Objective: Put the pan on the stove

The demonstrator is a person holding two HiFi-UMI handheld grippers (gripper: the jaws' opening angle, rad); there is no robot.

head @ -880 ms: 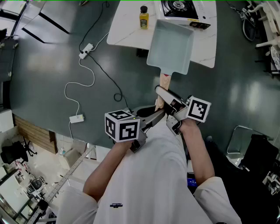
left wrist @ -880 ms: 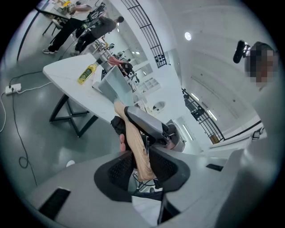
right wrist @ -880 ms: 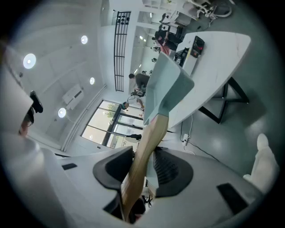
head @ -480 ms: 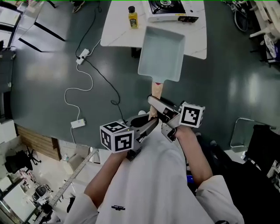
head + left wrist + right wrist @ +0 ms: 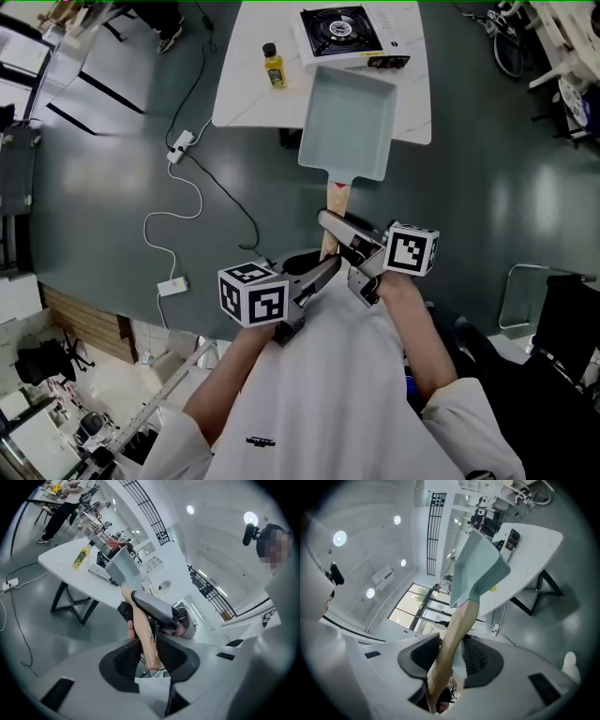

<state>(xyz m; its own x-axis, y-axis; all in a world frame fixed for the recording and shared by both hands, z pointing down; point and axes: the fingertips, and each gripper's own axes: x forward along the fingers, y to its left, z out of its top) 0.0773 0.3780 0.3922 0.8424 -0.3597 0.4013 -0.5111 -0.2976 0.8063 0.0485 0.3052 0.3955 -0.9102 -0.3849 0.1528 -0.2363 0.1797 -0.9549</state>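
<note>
A rectangular pale grey-blue pan (image 5: 347, 122) with a wooden handle (image 5: 336, 208) hangs in the air. In the head view its far half overlaps the white table (image 5: 244, 98), just short of the portable gas stove (image 5: 339, 33). My left gripper (image 5: 327, 266) is shut on the handle's near end. My right gripper (image 5: 331, 221) is shut on the handle a little further up. In the left gripper view the handle (image 5: 143, 630) runs between the jaws of the left gripper (image 5: 146, 656), with the right gripper's finger (image 5: 152, 607) across it. In the right gripper view the right gripper (image 5: 451, 651) clamps the handle below the pan (image 5: 476, 571).
A yellow oil bottle (image 5: 273, 66) stands on the table left of the stove. A white cable with a power strip (image 5: 182, 147) trails over the dark floor at the left. Dark furniture (image 5: 562, 328) stands at the right. A person (image 5: 58, 515) stands far behind the table.
The view has shifted so the whole stove and more of the table now show. The pan stays in front of the stove. Both grips on the handle are unchanged.
</note>
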